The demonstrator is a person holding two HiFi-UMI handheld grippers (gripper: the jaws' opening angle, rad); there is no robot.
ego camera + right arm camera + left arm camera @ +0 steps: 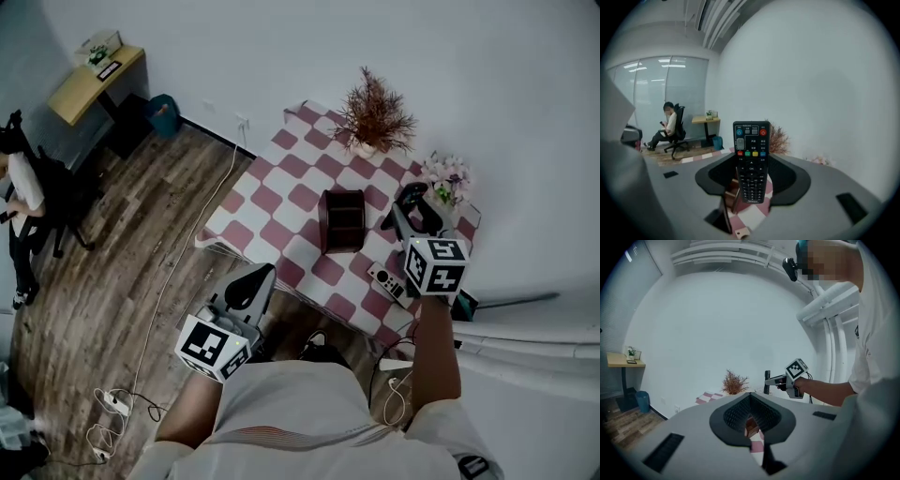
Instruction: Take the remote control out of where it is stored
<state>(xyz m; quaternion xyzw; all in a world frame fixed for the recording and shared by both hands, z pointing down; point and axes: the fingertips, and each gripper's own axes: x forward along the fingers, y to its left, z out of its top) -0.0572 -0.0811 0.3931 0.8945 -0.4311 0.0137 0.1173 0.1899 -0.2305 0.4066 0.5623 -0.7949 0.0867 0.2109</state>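
Note:
A black remote control with coloured buttons stands upright between the pads of my right gripper, which is shut on it. In the head view that gripper hangs over the right part of the checkered table, to the right of the brown open-topped storage box. The left gripper view shows it raised above the table too, right gripper. My left gripper is off the table's near edge, shut with nothing held; the box shows through the slit below its tips.
A second, light remote lies on the table near its front right. A dried plant and a small flower pot stand at the back. A seated person, a wooden desk and floor cables are at the left.

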